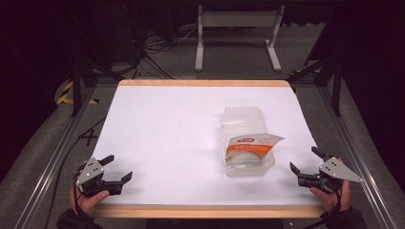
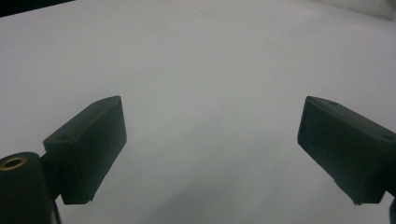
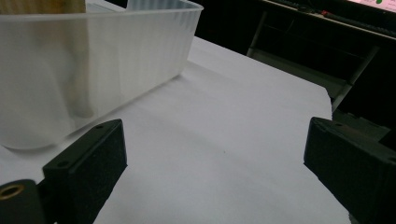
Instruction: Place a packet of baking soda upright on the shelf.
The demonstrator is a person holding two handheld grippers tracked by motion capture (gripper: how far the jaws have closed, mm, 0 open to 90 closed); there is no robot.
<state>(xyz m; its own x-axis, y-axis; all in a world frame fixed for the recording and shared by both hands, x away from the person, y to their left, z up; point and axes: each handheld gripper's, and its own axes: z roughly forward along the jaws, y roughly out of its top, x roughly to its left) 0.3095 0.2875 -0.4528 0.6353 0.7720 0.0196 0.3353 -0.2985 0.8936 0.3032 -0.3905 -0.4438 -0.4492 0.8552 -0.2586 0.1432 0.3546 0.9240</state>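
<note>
A clear plastic box lies on the white table, right of centre, with a white and orange packet resting in its near end. In the right gripper view the box's ribbed wall stands close at the upper left. My left gripper is open near the table's front left corner, above bare white surface. My right gripper is open at the front right, a short way right of the box. Both sets of jaws stand wide apart with nothing between them.
The table has a wooden rim along its front and back. A metal frame runs along both sides. A white stand and cables lie on the floor beyond the far edge.
</note>
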